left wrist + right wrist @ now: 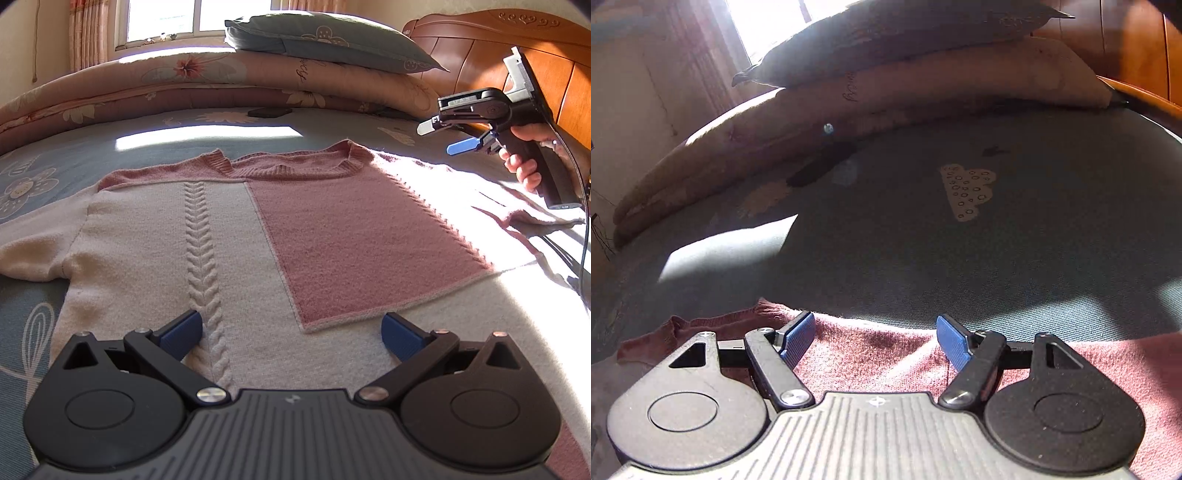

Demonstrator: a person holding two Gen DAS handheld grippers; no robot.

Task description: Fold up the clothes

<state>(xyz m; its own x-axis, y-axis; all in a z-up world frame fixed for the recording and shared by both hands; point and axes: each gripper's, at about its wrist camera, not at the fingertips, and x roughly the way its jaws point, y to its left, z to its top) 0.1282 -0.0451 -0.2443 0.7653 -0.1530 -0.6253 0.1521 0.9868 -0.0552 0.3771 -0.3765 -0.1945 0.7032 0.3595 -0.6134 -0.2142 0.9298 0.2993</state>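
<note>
Sweater: your cream and pink knitted sweater point(229, 236) lies flat and face up on the blue-grey flower-print bedsheet point(74, 147), ribbed pink neckline point(280, 168) toward the far end; spread like this, every edge is open to a pinch.
Folded part: a pink panel point(354, 236) already lies across the cream chest, its edge beside the cable-knit column point(201, 251); I judge one side is turned in and the other side's sleeve point(33, 243) is still to fold.
Bedding: the rolled pink floral quilt point(147, 85) and the grey-green pillow point(325, 37) are stacked at the far edge against the wooden headboard point(498, 55), well apart from the sweater, which leaves you working room.
Dark flat object: something small and black point(269, 112) lies on the sheet near the quilt; too small to identify.
Left gripper: your left gripper point(291, 332) angles down over the sweater's lower cream part, blue pads wide apart, nothing between them.
Right gripper: your right gripper point(875, 341) hangs over the sweater's pink shoulder edge, jaws spread with no cloth pinched; from the left wrist view it is raised above the sunlit side point(439, 138).
Right hand: your hand point(528, 158) wraps the black pistol handle, a cable trailing down from it.
Next move: likely a pinch on the unfolded side; pick a clean edge.
</note>
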